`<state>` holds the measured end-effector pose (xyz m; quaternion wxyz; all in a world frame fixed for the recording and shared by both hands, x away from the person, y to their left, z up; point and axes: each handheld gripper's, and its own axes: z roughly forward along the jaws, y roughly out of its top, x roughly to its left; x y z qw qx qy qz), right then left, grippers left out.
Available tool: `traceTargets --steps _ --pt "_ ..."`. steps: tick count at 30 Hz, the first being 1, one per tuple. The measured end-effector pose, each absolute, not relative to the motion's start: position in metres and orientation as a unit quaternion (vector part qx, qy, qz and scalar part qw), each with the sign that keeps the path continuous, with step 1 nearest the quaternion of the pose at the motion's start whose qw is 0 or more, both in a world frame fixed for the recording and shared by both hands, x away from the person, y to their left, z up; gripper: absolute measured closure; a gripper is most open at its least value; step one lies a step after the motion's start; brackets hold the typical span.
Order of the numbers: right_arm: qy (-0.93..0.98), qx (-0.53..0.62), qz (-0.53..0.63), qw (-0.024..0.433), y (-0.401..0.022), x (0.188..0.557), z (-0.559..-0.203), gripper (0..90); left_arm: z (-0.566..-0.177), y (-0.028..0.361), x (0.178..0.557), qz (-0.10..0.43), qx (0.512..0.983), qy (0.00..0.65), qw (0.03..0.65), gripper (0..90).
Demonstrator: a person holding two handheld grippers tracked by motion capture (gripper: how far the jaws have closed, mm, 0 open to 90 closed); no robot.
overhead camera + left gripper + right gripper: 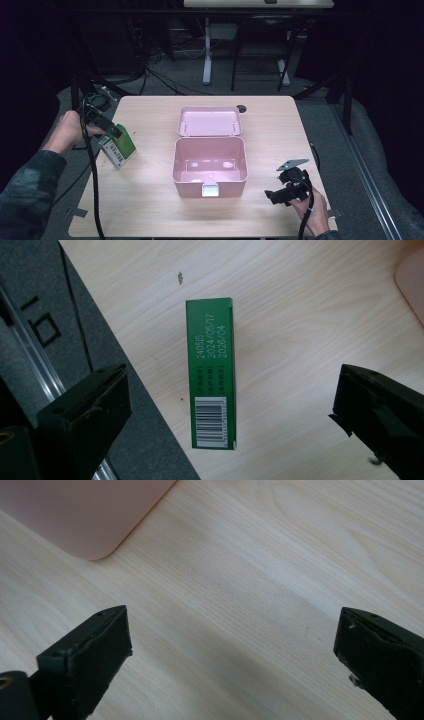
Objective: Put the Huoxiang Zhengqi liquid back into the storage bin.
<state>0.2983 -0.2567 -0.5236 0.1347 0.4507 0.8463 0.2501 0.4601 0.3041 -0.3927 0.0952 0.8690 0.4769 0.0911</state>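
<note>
A small green carton (pixel 121 147) with a white barcode label lies near the table's left edge. In the left gripper view the green carton (pixel 212 372) rests on the wood between the two wide-apart jaws, untouched by either. My left gripper (pixel 116 131) hovers just above it, open. A pink box (pixel 210 160) with its lid (pixel 210 121) folded back stands empty at the table's middle. My right gripper (pixel 274 196) is open over bare wood at the front right, with a corner of the pink box (pixel 80 515) beyond its jaws.
The wooden table (pixel 150 200) drops off just left of the carton, where dark floor (pixel 45 315) lies below. A small dark round hole (pixel 242 108) sits behind the lid. Desk legs and cables stand farther back.
</note>
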Motion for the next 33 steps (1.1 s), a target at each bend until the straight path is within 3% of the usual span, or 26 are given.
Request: traceTargets --steps 9,14,27,33 --pt "0.848 0.45 0.248 0.131 -0.257 0.298 -0.524 1.6 -0.41 0.305 0.471 0.073 0.868 0.486 0.079 1.6" --pt "0.848 0.451 0.246 0.132 -0.257 0.298 -0.524 2.1 -0.418 0.305 0.472 0.063 0.871 0.481 0.08 14.1" --pt "0.848 0.452 0.244 0.13 -0.256 0.298 -0.525 3.1 -0.427 0.31 0.48 0.039 0.868 0.49 0.069 31.2" --pt "0.849 0.451 0.243 0.131 -0.255 0.297 -0.524 4.6 -0.43 0.308 0.483 0.027 0.871 0.486 0.06 44.4"
